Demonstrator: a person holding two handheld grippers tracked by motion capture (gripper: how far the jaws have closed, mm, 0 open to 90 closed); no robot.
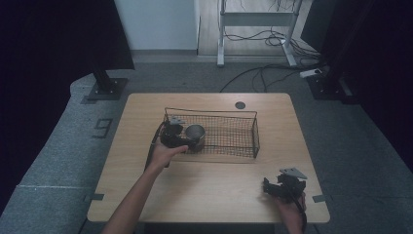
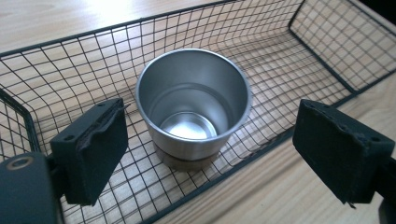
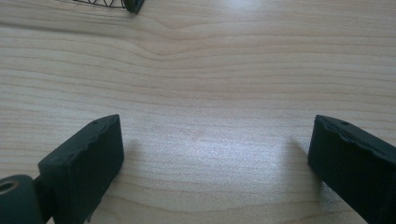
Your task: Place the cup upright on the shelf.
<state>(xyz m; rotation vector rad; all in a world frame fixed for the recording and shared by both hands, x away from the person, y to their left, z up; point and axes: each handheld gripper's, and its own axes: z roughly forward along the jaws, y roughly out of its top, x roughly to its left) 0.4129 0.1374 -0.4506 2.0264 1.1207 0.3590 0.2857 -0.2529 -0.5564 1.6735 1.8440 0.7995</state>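
A person is standing at a wooden table (image 1: 209,195), working a two-jaw gripper in each hand. A steel cup (image 1: 195,132) is sitting upright and empty in the left end of a black wire basket (image 1: 234,134) that is lying across the far half of the table.

The left gripper (image 1: 171,134) is hovering at the basket's near-left corner, just beside the cup, with the person's hand (image 1: 166,153) wrapped around it from behind. In the left gripper view its jaws are standing wide apart and holding nothing: one pad is hanging inside the basket (image 2: 280,60) to the left of the cup (image 2: 194,107), the other is sitting outside the near rim over bare wood, and neither is touching the cup.

The right gripper (image 1: 285,185) is resting low at the table's near-right corner, well apart from the basket, a grey three-cornered plate (image 1: 293,172) showing on top. In the right gripper view its jaws are also spread wide over bare tabletop (image 3: 210,93), gripping nothing, with a corner of the basket (image 3: 116,3) just showing at the top edge.

A small dark round disc (image 1: 240,105) is sitting in the tabletop near the far edge.
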